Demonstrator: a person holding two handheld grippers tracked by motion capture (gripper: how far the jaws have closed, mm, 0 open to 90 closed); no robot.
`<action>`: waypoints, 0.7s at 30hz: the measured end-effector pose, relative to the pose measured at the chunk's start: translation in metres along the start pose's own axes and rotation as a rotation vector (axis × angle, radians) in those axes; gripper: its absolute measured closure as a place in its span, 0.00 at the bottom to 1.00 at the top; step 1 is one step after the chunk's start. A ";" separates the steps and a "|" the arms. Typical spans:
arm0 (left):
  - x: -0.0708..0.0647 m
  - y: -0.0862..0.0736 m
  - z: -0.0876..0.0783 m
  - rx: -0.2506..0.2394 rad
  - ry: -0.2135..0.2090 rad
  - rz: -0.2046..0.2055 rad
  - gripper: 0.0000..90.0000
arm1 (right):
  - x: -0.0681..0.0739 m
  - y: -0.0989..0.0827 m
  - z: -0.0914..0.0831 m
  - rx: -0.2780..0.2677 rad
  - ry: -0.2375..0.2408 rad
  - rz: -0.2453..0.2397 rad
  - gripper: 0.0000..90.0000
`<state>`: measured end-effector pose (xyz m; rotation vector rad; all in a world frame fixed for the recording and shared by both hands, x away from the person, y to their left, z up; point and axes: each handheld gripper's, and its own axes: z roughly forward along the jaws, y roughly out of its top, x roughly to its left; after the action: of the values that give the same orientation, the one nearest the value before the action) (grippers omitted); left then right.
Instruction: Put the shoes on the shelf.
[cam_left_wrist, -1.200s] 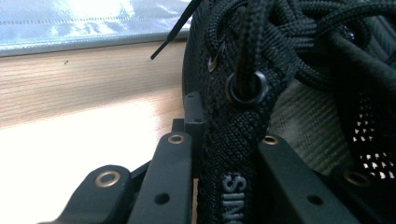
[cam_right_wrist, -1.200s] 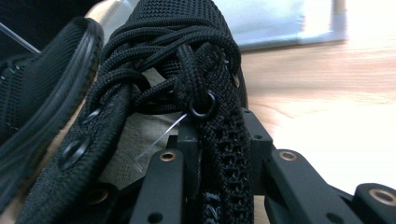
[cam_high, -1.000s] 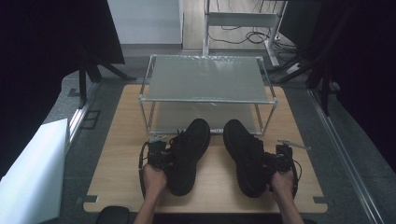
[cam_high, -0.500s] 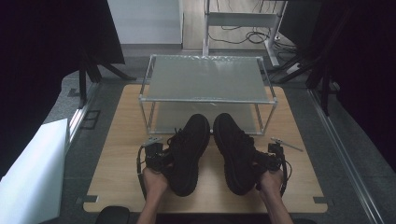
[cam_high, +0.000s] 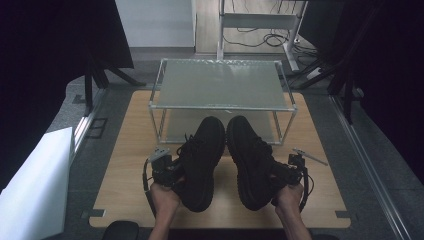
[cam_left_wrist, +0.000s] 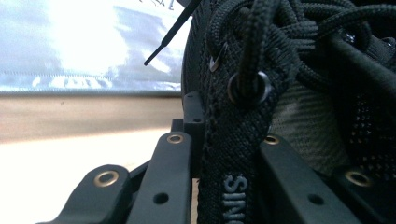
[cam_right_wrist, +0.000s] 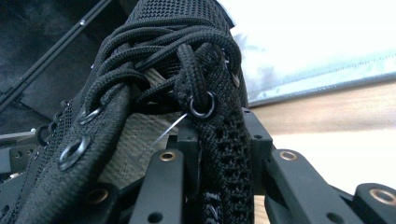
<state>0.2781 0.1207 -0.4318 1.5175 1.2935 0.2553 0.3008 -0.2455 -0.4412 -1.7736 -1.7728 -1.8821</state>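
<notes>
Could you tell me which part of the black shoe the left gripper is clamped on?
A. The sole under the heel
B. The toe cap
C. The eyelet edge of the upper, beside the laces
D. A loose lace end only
C: in the left gripper view the left gripper has its jaws closed on the upright lace-eyelet edge of the left shoe, just below a metal eyelet with a lace through it.

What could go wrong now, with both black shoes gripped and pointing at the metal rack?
1. Each gripper pinches only a thin eyelet edge: the left gripper on the left shoe, the right gripper on the right shoe. A shoe might sag or slip.
2. The toes are close to the rack; they may hit its front bar.
3. Loose laces could snag.
</notes>
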 end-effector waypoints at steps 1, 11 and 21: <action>0.000 0.000 0.000 0.000 0.000 0.000 0.91 | 0.000 0.000 0.000 0.000 0.000 0.000 0.83; -0.012 0.019 -0.004 -0.022 0.002 0.022 0.90 | 0.019 0.014 -0.004 -0.041 0.018 -0.021 0.83; -0.015 0.040 -0.003 -0.066 -0.006 0.001 0.90 | 0.035 0.036 0.000 -0.068 0.010 -0.037 0.83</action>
<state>0.2933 0.1165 -0.3915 1.4615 1.2682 0.2913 0.3112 -0.2365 -0.3936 -1.7612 -1.7720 -1.9847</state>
